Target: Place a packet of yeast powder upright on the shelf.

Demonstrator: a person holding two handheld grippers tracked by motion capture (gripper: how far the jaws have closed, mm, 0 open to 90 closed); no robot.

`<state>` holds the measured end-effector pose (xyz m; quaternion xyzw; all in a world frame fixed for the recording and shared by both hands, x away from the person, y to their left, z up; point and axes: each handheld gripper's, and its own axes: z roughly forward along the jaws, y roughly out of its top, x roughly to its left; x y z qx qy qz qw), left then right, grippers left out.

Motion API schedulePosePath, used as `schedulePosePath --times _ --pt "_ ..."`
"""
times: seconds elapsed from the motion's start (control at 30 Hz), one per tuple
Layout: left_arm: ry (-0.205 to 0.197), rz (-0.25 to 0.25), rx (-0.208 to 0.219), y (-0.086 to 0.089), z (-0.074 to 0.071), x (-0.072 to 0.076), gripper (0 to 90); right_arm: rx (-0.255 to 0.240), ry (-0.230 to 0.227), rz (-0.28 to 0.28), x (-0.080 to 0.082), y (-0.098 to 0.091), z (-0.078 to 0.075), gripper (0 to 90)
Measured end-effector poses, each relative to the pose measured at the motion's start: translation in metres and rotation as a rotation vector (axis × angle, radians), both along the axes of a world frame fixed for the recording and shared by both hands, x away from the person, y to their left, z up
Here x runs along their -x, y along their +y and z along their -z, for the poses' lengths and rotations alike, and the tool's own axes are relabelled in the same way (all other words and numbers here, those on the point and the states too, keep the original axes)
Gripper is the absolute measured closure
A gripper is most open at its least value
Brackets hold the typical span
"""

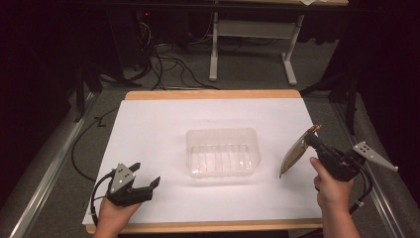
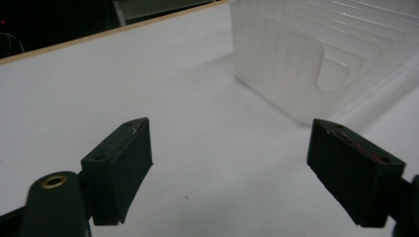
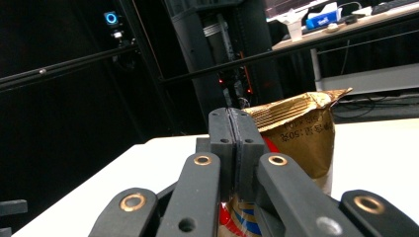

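Note:
A clear ribbed plastic tray (image 1: pixel 223 152) lies in the middle of the white table (image 1: pixel 158 124). At the right, my right gripper (image 1: pixel 313 141) is shut on a gold foil snack packet (image 1: pixel 295 151), held up off the table beside the tray. In the right gripper view the closed jaws pinch the packet (image 3: pixel 301 133) near its crimped top. My left gripper (image 1: pixel 146 174) rests at the table's front left, open, nothing between its jaws. In the left gripper view the tray (image 2: pixel 321 54) stands ahead and to the right of its fingers (image 2: pixel 121 168).
The white sheet covers a wooden tabletop (image 1: pixel 213 94). Cables (image 1: pixel 168 64) and a white table frame (image 1: pixel 252 44) lie on the floor beyond. Metal rails (image 1: pixel 44 173) run along both sides of the table.

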<state>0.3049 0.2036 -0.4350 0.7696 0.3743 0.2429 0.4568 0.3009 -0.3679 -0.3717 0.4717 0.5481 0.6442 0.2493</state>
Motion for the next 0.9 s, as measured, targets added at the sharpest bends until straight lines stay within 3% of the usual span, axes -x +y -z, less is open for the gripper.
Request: schedulePosePath --times 0.9 --pt "-0.006 -0.019 0.014 0.007 -0.003 0.002 17.9 -0.012 -0.037 -0.124 -0.004 0.022 -0.015 90.0"
